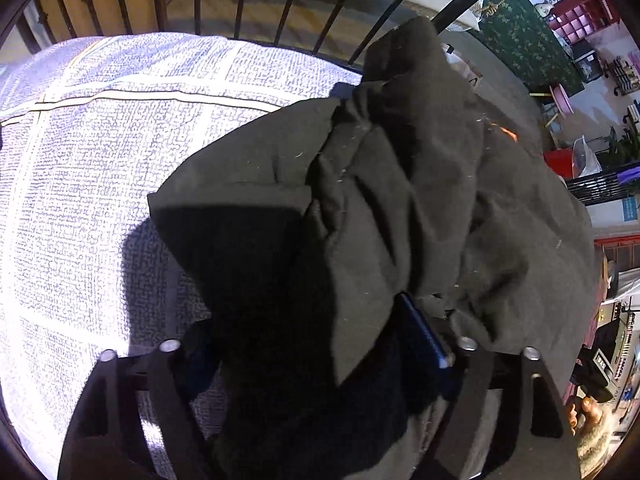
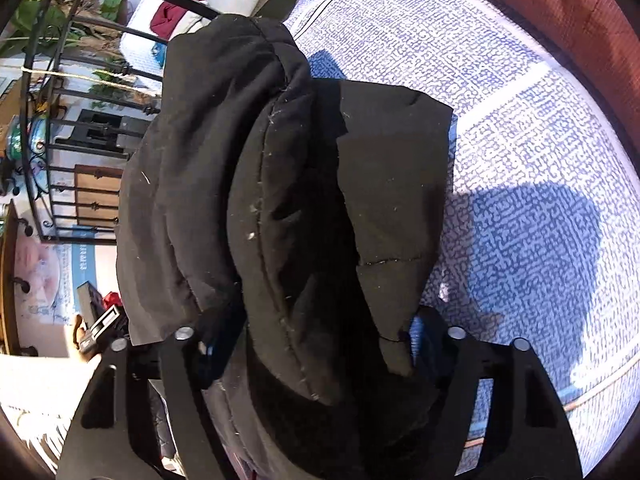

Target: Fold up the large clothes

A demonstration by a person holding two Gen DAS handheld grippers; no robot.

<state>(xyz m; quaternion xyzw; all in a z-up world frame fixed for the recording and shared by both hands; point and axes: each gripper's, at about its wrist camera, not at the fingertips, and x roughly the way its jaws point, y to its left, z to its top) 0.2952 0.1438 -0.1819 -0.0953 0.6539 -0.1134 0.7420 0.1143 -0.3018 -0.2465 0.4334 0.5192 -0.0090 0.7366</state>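
Black padded jacket (image 1: 400, 208) lies bunched on a bed covered with a blue-and-white patterned bedspread (image 1: 100, 200). Left gripper (image 1: 316, 356) has thick dark cloth pinched between its jaws. Right gripper (image 2: 316, 344) likewise clamps a fold of the jacket. Iron railing (image 1: 288, 4) stands behind.

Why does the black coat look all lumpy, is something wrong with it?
Nothing is broken. The black coat is just bunched up in thick folds on the blue patterned bedcover, not yet flat, with pale lint specks stuck on it.
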